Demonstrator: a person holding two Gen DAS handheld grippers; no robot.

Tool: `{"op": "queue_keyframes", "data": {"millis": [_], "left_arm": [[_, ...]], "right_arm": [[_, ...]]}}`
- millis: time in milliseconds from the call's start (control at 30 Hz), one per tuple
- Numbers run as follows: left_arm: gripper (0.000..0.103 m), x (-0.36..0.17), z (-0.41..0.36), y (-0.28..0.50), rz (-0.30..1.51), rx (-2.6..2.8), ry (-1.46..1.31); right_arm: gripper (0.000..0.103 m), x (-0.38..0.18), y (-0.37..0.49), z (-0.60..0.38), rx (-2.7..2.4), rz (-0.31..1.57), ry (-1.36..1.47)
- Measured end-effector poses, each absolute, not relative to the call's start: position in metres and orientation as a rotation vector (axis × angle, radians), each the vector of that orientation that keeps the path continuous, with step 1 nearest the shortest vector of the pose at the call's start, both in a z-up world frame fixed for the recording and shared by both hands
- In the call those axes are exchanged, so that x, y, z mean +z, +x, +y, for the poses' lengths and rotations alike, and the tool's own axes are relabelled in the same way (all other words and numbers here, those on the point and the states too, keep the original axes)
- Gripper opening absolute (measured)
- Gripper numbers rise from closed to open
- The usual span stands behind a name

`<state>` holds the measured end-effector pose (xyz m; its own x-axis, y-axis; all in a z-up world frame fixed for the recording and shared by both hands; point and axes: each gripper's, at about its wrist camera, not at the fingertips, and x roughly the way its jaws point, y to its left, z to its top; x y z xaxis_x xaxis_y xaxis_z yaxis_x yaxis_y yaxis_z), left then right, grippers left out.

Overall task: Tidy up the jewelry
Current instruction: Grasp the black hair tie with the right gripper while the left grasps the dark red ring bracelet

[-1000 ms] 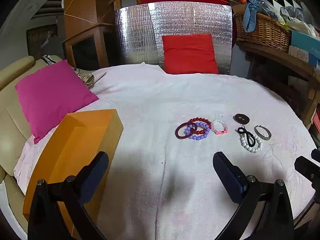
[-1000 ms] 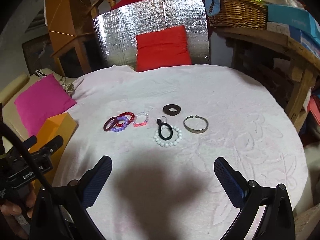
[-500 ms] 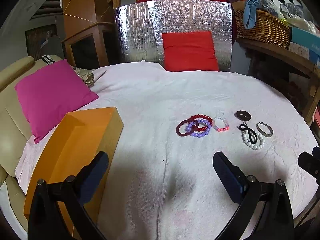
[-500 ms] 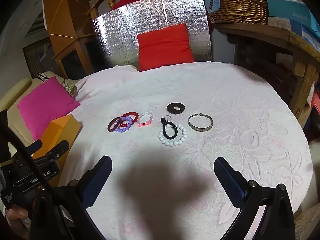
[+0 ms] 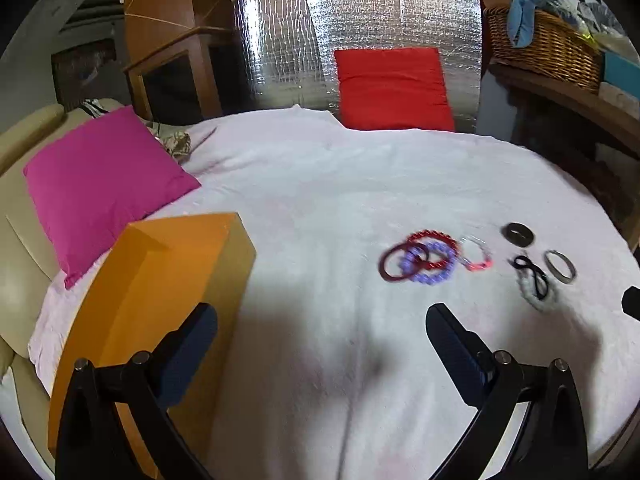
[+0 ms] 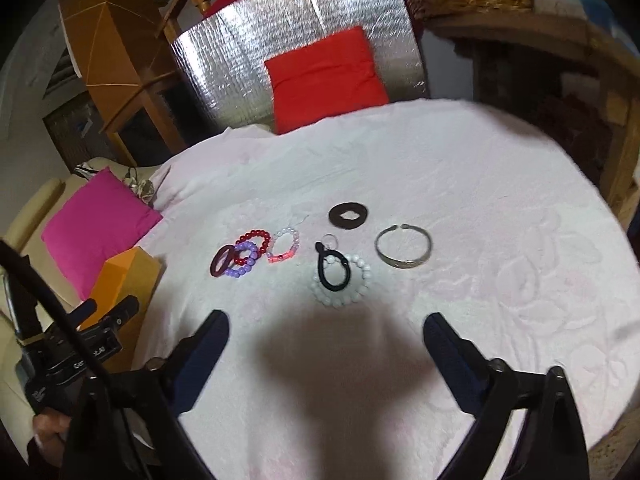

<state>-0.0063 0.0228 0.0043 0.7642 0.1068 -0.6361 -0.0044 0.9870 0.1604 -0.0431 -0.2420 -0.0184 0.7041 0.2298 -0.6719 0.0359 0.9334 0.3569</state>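
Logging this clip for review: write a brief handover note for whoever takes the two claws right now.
Left claw: open, empty, beside the orange cardboard box.
Right claw: empty, jaws closing slightly, above the pink-white cloth.
Jewelry: dark red bangle, purple bead bracelet, white bead bracelet, black loop and silver cuff all lie on the cloth.
Done: nothing.
Left: everything.

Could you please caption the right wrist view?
Open tongs, closing, approach bracelets on a white cloth.
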Motion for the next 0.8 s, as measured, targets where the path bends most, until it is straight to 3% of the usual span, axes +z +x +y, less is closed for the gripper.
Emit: {"op": "queue_keyframes", "data": {"millis": [67,200,500,600,800], "left_arm": [[0.103,0.001,0.024,0.003,0.706,0.06,0.153],[0.103,-0.011,0.025,0.021,0.751,0.054,0.15],[0.103,-0.028,0.014,0.051,0.781,0.035,0.164],[0.103,-0.03,0.005,0.06,0.766,-0.004,0.171],[0.103,-0.041,-0.014,0.082,0.791,-0.097,0.165]], "right_arm": [[0.088,-0.022,-0.027,-0.239,0.125,0.801,0.347],[0.066,-0.028,0.004,-0.226,0.165,0.826,0.301],[0.031,-0.058,0.065,-0.211,0.162,0.922,0.298],[0.013,-0.07,0.075,-0.21,0.152,0.963,0.303],[0.007,-0.067,0.072,-0.222,0.128,0.946,0.321]]}}
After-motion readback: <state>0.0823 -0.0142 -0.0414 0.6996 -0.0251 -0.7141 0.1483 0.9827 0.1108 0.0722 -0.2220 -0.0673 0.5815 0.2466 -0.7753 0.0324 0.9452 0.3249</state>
